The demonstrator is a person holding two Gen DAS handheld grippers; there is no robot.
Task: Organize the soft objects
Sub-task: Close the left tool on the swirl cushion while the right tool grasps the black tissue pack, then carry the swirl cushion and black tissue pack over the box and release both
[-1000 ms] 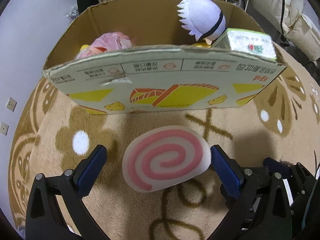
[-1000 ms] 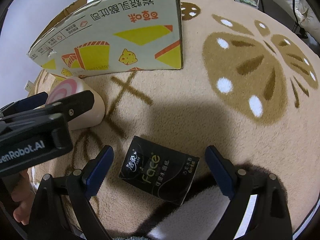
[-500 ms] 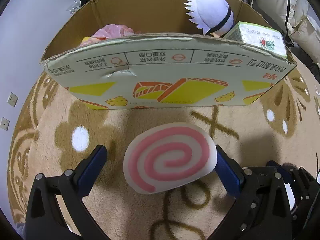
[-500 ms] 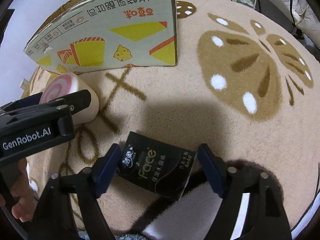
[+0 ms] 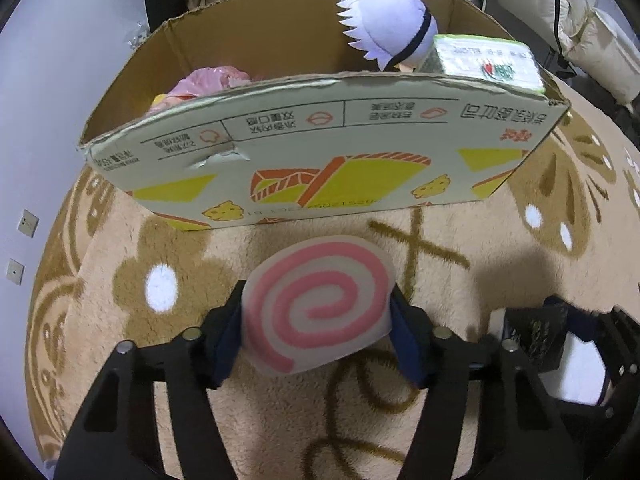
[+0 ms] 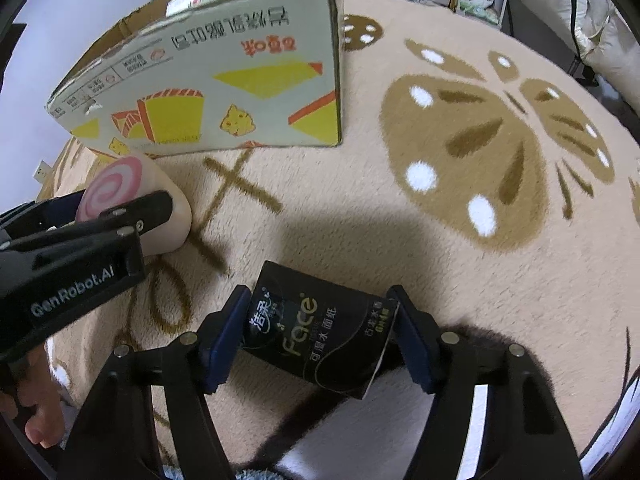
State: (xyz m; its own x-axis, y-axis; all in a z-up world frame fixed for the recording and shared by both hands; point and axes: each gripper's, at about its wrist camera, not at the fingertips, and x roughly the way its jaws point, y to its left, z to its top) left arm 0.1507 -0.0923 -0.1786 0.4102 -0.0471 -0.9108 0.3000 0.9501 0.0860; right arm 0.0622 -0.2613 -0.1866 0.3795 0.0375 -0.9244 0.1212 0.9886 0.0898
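Jaws closing on both sides. Left gripper [image 5: 318, 332]: both blue pads sit against the flanks of the pink-swirl cushion [image 5: 320, 304], cushion clamped between them, lower centre of the left wrist view. In the right wrist view that gripper [image 6: 120, 216] sits at left edge, cushion [image 6: 132, 196] poking out above its fingers, resting on the rug [image 6: 400, 240].

Right gripper [image 6: 320, 332]: pads touch the two short ends of the black tissue pack [image 6: 316, 332], lower centre of the frame. Pack lies flat on rug, slightly skewed, printed face up. In the left wrist view the pack [image 5: 534, 334] shows at lower right, between black fingers.

Box [image 5: 320, 148]: open-top cardboard, upper half of left wrist view, printed wall facing the camera, small tear near its upper left edge. It stands on the rug just beyond the cushion, a narrow strip of rug between them. Inside: white-haired plush [image 5: 386, 26] at upper right, green-white pack [image 5: 490, 62] touching it at the right corner, pink soft item [image 5: 208, 82] at left, mostly hidden by the wall. In the right wrist view the box [image 6: 224, 92] fills upper left.

Rug: beige, brown flower and cross pattern. A person's fingers [image 6: 38, 420] show at lower left of the right wrist view, under the left gripper.
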